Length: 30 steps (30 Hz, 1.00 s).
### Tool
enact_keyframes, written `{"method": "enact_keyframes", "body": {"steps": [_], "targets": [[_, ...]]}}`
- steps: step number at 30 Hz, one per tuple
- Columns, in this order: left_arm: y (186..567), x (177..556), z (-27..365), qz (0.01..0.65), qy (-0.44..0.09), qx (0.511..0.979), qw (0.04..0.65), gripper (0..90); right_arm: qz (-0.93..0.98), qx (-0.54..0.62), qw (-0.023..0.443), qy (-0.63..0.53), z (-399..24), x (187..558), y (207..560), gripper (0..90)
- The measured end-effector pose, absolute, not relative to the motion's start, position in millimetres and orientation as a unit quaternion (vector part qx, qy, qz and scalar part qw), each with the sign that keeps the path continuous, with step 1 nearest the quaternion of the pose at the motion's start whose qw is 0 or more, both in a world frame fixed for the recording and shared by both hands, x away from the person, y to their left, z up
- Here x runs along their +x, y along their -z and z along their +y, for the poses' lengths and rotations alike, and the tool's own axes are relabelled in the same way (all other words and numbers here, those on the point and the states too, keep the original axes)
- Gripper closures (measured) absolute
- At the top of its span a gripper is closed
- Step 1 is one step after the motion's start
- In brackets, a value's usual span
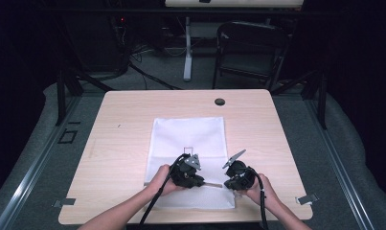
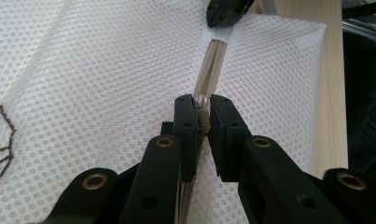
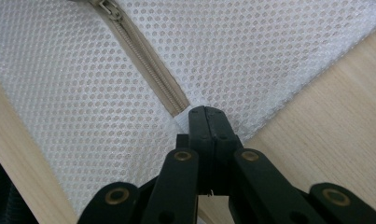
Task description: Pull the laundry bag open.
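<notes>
Left gripper [image 2: 202, 119] pinches beige zipper pull [image 2: 202, 103] | right gripper [image 3: 208, 122] clamps white mesh laundry bag [image 3: 73, 93] end | pull straight along zipper, keeping fabric taut.

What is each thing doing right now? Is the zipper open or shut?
mesh bag: flat on the table.
zipper: closed between the two grippers.
zipper pull: pinched in the left gripper.
left gripper: shut on the pull.
right gripper: shut on the bag's end by the zipper.
</notes>
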State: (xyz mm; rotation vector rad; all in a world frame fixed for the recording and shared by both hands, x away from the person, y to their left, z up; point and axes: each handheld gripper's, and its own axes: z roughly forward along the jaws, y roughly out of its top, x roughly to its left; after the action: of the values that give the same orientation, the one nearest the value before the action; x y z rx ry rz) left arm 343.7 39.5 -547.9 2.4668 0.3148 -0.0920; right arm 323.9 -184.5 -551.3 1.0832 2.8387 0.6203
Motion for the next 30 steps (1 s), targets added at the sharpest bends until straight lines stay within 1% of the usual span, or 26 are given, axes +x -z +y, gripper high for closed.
{"method": "enact_keyframes", "body": {"steps": [5,21,30], "targets": [[545.9,342.3,41.2,0.113,0.032,0.940,0.321,81.6,0.915,0.349,0.020,-0.201,-184.7,323.9,551.4,90.0],[546.1,342.5,55.3,0.122,0.041,0.938,0.322,81.6,0.917,0.346,0.021,-0.196,-185.7,324.2,551.0,90.0],[546.4,341.7,60.3,0.123,0.036,0.939,0.319,81.6,0.917,0.347,0.021,-0.197,-186.0,324.1,551.0,90.0]]}}
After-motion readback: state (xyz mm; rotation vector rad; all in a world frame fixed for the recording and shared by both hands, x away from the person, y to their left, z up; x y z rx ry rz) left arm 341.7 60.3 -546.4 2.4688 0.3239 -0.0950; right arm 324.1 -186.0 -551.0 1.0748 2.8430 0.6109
